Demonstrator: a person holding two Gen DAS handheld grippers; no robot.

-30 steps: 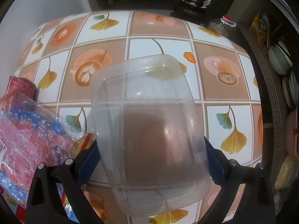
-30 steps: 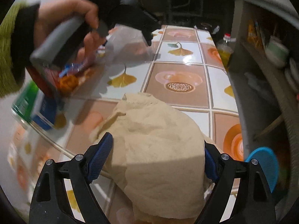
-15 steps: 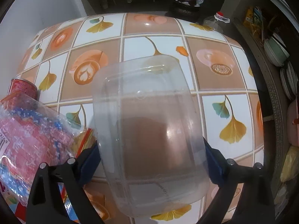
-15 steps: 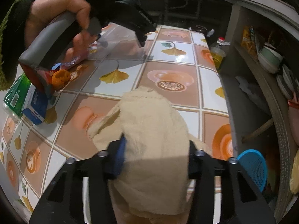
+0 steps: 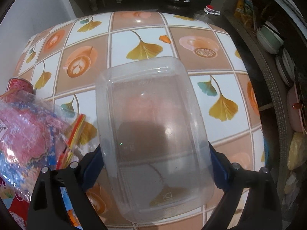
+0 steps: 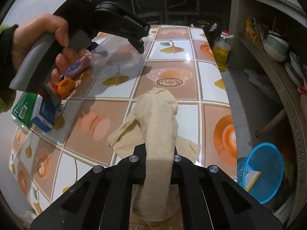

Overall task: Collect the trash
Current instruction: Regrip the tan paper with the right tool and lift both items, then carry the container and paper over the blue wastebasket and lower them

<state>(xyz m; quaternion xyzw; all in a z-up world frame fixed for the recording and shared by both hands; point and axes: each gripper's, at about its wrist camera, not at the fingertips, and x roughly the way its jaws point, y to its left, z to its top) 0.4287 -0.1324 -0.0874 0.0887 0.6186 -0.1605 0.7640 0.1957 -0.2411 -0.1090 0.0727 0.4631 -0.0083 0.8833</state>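
My left gripper (image 5: 155, 163) is shut on a clear plastic container (image 5: 153, 134) and holds it above the tiled table (image 5: 138, 38). The container also shows faintly in the right wrist view (image 6: 117, 53) under the left gripper's body. My right gripper (image 6: 160, 155) is shut on a crumpled beige cloth (image 6: 157, 122), lifted off the table, with a flap hanging down. An orange peel (image 6: 66, 87), a green and blue carton (image 6: 32, 111) and a pink plastic bag (image 5: 28, 130) lie at the table's left. A red can (image 5: 18, 84) stands beside the bag.
A blue mesh basket (image 6: 262, 172) stands on the floor right of the table. An oil bottle (image 6: 221, 55) stands past the table's far right corner. Shelves with bowls (image 6: 276, 46) run along the right. A white wall is on the left.
My right gripper has closed tight on the cloth and lifted it, pulling it into a narrow bundle. My left gripper has risen a little with the container.
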